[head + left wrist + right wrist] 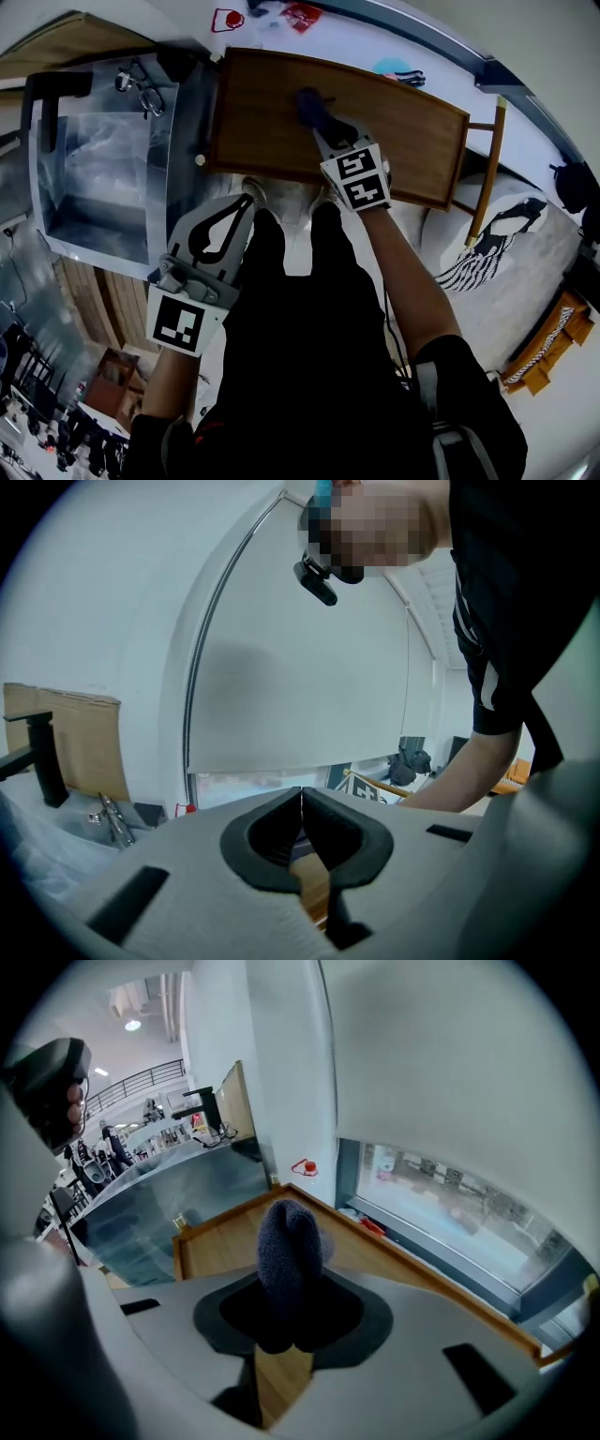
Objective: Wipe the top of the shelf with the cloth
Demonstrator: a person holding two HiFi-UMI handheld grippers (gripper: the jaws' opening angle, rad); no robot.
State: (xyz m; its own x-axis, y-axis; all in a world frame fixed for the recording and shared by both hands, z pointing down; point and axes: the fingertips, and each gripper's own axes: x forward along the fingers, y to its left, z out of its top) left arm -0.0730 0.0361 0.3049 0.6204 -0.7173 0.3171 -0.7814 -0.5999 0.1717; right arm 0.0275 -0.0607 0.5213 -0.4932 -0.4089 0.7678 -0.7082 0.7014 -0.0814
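The wooden shelf top lies ahead of me, a brown board with a raised rim. My right gripper reaches over its middle, shut on a dark blue-grey cloth bunched between the jaws. The cloth sticks out past the fingertips, over the board. My left gripper hangs back near my legs, off the shelf, its jaws shut with nothing between them.
A clear plastic bin with metal tools at its far edge stands left of the shelf. A wooden chair and a striped cushion are to the right. Window sill runs behind the shelf.
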